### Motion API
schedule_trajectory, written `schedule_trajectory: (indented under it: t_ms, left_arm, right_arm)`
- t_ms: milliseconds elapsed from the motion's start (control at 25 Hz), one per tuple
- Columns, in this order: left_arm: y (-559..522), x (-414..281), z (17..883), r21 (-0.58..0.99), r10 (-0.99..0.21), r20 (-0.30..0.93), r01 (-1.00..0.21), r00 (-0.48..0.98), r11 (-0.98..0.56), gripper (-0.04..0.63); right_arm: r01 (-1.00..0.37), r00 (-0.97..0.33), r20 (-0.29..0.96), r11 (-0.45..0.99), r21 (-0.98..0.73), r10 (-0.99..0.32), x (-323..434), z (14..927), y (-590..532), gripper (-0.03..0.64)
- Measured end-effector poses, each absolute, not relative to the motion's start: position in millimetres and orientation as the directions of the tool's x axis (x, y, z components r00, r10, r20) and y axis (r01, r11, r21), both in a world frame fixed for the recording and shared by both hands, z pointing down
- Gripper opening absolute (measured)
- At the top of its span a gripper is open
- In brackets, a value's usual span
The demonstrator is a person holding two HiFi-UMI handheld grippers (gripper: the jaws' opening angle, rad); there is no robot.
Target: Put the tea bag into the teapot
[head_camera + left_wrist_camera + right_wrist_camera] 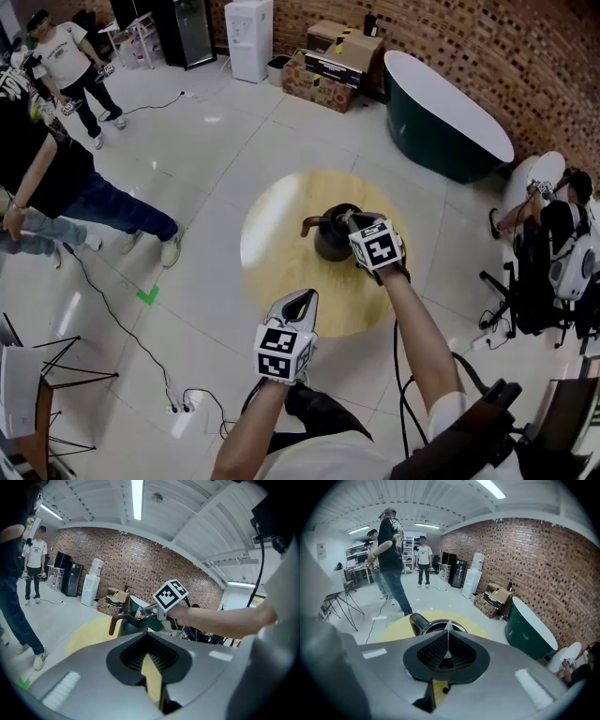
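A dark teapot [330,236] with a brown handle stands near the middle of the round yellow table [281,216]. My right gripper [353,225] hangs over the teapot's open top [438,627]. Its jaws are shut on a thin white tea bag [449,622], which in the left gripper view shows as a small white and red piece [139,615] just above the teapot [129,626]. My left gripper [302,302] is at the table's near edge, apart from the pot. Its jaws are together with nothing between them.
A dark green bathtub [441,112] and cardboard boxes [328,66] stand along the brick wall. People [56,178] stand at the left, and one person sits at the right [562,220]. A cable and power strip [187,412] lie on the floor near my feet.
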State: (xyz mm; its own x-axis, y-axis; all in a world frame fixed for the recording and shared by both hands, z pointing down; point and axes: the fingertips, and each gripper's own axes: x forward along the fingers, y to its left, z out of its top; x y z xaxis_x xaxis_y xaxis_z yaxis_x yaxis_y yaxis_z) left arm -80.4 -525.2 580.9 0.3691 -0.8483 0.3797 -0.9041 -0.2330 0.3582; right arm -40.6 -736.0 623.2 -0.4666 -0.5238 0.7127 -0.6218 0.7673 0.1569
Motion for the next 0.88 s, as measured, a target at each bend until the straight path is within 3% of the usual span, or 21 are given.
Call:
schedule_trajectory:
  t_ms: [440, 600, 880]
  left_arm:
    - [-522.9, -78.8, 580.9, 0.358, -0.842, 0.383, -0.901, 0.380, -0.244, 0.012]
    - [-518.5, -82.4, 576.3, 0.349, -0.841, 0.385, -0.903, 0.380, -0.249, 0.012]
    - [-519.9, -91.9, 551.6, 0.323, -0.847, 0.361, -0.904, 0.391, -0.280, 0.012]
  right_arm:
    - [-0.641, -0.486, 0.696, 0.757, 0.126, -0.528, -37.5, 615.1, -735.3, 0.063]
    - [-0.673, -0.512, 0.650, 0.732, 0.102, -0.562, -26.5, 592.1, -720.9, 0.002]
    - [-0.725, -0.559, 0.581, 0.688, 0.002, -0.591, -11.0, 552.1, -681.9, 0.002]
